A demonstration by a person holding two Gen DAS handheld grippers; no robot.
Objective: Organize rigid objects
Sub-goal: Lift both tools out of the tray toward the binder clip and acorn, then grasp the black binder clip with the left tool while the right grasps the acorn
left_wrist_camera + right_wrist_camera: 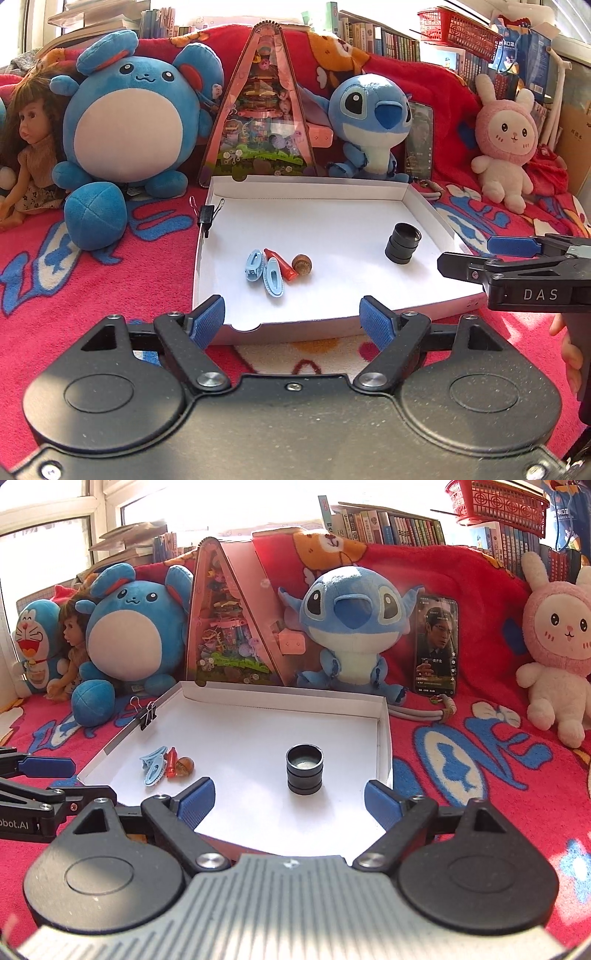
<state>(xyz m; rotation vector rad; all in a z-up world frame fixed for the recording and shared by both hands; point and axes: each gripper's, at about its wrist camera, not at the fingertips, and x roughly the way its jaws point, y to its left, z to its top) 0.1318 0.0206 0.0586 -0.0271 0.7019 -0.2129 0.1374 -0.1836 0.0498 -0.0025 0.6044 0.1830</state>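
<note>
A shallow white cardboard tray lies on a red blanket. In it stand a black cylindrical lens, two light blue hair clips, a small red tube and a brown nut-like bead, clustered at the tray's left. My left gripper is open and empty at the tray's near edge, in front of the cluster. My right gripper is open and empty, just in front of the lens.
A black binder clip grips the tray's left wall. Plush toys, a doll, a triangular toy box and a propped phone line the back. Bookshelves stand behind.
</note>
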